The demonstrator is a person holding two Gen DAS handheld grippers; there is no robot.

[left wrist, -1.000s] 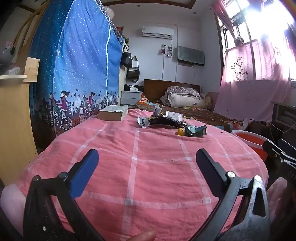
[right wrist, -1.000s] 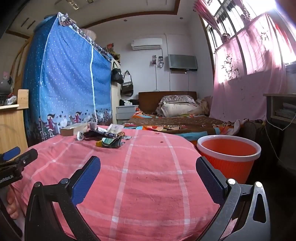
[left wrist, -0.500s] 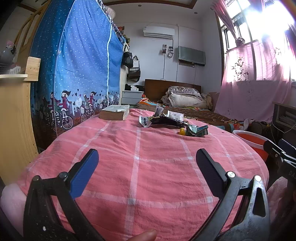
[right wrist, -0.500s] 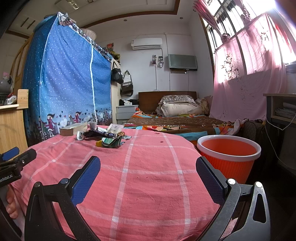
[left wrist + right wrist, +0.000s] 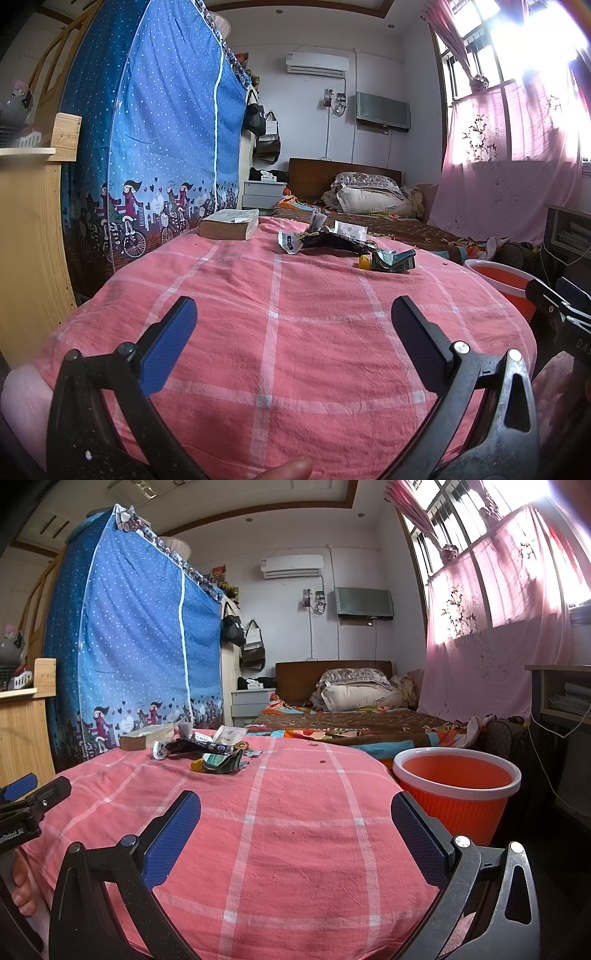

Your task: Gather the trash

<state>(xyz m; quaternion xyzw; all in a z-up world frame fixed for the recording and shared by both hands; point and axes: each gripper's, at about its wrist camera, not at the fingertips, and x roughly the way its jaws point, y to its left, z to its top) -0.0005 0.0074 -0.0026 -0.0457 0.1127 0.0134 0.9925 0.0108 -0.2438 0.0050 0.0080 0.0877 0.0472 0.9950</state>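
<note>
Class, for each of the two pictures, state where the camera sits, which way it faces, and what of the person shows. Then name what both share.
Left wrist: on the left tongs, open, facing across the pink checked cloth; a fingertip shows.
Right wrist: on the right tongs, open, facing likewise, orange plastic bucket at right; fingers show.
Shared: crumpled wrapper pile, brown book.

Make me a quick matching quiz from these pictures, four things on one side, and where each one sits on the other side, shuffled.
Things:
1. book
2. orange bin
3. crumpled green wrapper
4. air conditioner

Places:
A. high on the back wall
B. on the floor right of the pink cloth
C. far left corner of the pink cloth
D. on the pink cloth, nearest piece of the trash pile

Pairs: 1-C, 2-B, 3-D, 4-A
</note>
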